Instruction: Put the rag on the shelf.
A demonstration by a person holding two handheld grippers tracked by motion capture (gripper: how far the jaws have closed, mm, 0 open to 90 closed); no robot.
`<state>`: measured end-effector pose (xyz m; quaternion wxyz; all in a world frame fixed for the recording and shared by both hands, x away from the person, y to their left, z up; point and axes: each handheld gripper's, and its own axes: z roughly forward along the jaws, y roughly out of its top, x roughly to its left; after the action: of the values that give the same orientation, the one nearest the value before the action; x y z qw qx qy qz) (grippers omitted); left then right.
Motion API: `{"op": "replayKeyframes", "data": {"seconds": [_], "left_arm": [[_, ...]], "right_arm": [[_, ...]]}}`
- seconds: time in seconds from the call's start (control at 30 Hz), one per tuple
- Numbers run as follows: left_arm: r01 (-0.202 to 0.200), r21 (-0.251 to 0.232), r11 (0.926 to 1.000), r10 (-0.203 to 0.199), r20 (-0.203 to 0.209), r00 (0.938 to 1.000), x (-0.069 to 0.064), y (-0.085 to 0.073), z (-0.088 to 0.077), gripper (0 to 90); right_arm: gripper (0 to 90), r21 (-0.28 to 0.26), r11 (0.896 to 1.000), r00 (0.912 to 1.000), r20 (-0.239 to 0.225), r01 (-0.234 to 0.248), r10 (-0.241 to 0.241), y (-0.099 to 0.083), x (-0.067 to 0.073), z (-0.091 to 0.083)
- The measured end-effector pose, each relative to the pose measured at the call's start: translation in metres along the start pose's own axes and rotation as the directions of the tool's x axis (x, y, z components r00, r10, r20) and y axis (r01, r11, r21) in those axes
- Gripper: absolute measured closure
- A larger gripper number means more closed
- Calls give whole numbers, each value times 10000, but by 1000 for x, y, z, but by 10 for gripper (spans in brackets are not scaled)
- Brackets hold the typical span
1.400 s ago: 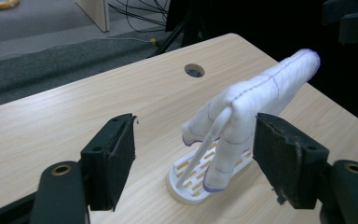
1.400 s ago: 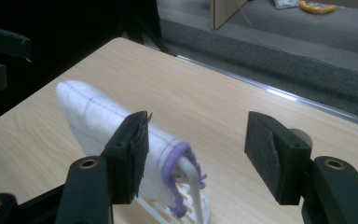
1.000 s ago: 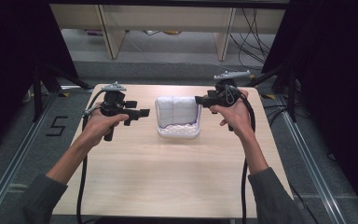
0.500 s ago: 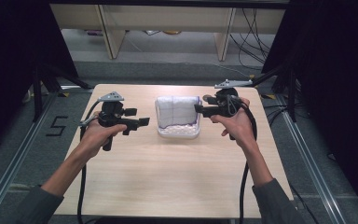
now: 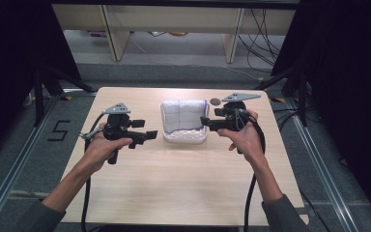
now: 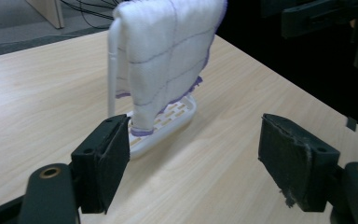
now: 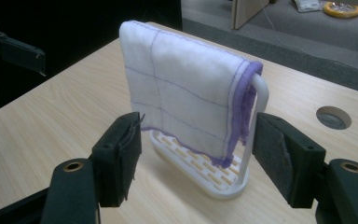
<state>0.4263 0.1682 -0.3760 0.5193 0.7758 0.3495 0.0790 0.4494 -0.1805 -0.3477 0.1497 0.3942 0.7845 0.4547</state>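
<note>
A white cloth (image 5: 183,113) with thin purple lines hangs over a white rack (image 5: 186,138) with a slotted base, at the middle of the wooden table (image 5: 174,188). My left gripper (image 5: 149,135) is held level just left of the rack and points at it. Its jaws are open and hold nothing. My right gripper (image 5: 204,122) faces the rack from the right. Its jaws have just been opening, with nothing pressed between them. The left gripper view has the cloth (image 6: 168,60) and rack (image 6: 168,121) beyond the open gripper (image 6: 196,163). In the right gripper view the cloth (image 7: 182,98) hangs just ahead of the open gripper (image 7: 198,154).
A round hole (image 5: 215,101) is set in the tabletop behind the rack, to its right. Beyond the far table edge are shelf legs (image 5: 111,29) and floor cables (image 5: 261,29). Dark curtains flank both sides. Bare wood lies in front of the rack.
Both hands have come down and toward the near side, so each gripper now sits lower beside the rack. The cloth and rack have not moved.
</note>
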Motion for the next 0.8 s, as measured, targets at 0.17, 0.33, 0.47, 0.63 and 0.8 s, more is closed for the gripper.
{"op": "replayKeyframes", "data": {"seconds": [0.17,0.33,0.47,0.63,0.8], "left_arm": [[-98,-94,9999,98,-30,9999,-5,-7,0,242],[-299,-79,9995,298,-80,9995,-11,-13,-1,242],[-564,-2,9984,563,-145,9983,-17,-18,-1,242],[-634,-34,9980,634,-173,9978,-19,-25,-2,241],[-507,87,9987,508,-161,9986,-18,-38,-4,240]], "right_arm": [[333,-11,10000,10000,-35,10,-10,-9,0,-1],[327,-157,9995,9993,-246,-277,273,-18,2,-2],[325,-125,9992,9990,-259,-379,375,-25,5,-2],[323,-370,9990,9994,-264,-232,222,-31,8,-2],[322,-273,9995,9992,-358,-168,158,-38,12,-2]]}}
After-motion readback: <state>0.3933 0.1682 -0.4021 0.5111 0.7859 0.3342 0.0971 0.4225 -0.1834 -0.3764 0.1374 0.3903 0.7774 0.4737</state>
